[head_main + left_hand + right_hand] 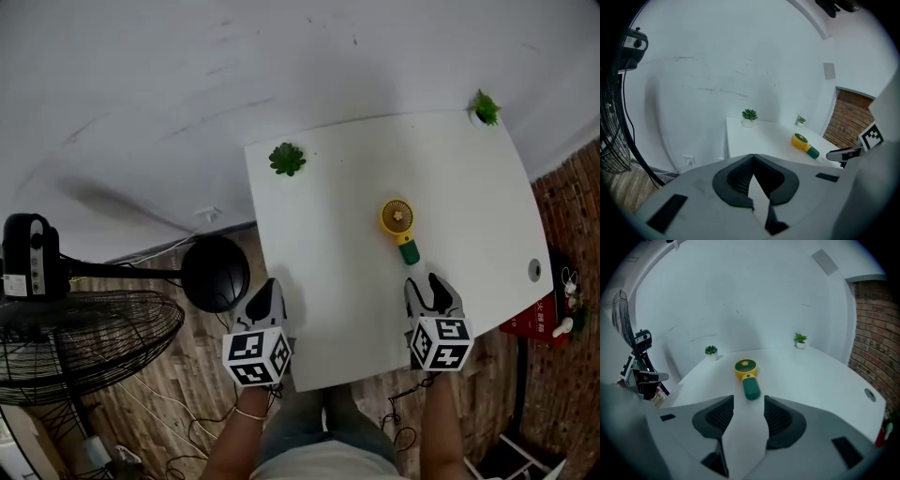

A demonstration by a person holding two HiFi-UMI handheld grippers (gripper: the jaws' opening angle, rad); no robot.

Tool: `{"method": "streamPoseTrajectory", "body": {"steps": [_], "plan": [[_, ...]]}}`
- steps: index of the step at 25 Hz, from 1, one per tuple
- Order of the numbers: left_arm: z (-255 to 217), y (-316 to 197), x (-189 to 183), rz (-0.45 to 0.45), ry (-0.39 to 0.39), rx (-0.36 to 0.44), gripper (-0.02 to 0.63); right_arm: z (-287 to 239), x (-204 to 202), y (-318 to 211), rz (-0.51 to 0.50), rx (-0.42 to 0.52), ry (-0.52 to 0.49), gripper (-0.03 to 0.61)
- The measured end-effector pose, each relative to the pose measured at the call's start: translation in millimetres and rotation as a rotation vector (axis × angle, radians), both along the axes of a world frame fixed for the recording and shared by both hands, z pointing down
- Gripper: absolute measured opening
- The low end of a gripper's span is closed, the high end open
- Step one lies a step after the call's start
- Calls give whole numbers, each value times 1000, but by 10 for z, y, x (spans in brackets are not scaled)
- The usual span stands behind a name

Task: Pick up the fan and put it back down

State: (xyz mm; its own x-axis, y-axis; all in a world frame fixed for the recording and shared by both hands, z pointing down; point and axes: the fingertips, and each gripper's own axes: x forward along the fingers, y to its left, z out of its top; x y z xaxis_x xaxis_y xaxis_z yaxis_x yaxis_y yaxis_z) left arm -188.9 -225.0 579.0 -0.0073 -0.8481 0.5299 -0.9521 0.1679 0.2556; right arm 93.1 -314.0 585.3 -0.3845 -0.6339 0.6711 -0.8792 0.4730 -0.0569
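Yellow-headed, green-handled fan (401,228) lies flat on the white table (337,272), just ahead of the right gripper (432,282), whose jaws stand parted and empty; left gripper (267,287) jaws pressed together, empty; plank floor (178,398) and brick wall (570,211) alongside.

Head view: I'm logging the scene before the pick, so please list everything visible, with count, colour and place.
yellow-and-green handheld fan: 1, yellow head, green handle, lying flat on the table, just ahead of the right gripper
white table: 1, white, centre
small potted plants: 2, green, table's far left corner and far right corner
black pedestal fan: 1, black, left of the table
left gripper: 1, grey, table's near left edge, shut, empty
right gripper: 1, grey, near edge, open, empty
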Motion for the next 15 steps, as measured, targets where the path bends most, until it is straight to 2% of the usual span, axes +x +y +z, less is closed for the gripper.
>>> {"method": "streamPoseTrajectory", "body": {"steps": [15], "plan": [[160,-175,-151,-63,44,-32,11,153,-260,-512,-112,-17,64,206]]}}
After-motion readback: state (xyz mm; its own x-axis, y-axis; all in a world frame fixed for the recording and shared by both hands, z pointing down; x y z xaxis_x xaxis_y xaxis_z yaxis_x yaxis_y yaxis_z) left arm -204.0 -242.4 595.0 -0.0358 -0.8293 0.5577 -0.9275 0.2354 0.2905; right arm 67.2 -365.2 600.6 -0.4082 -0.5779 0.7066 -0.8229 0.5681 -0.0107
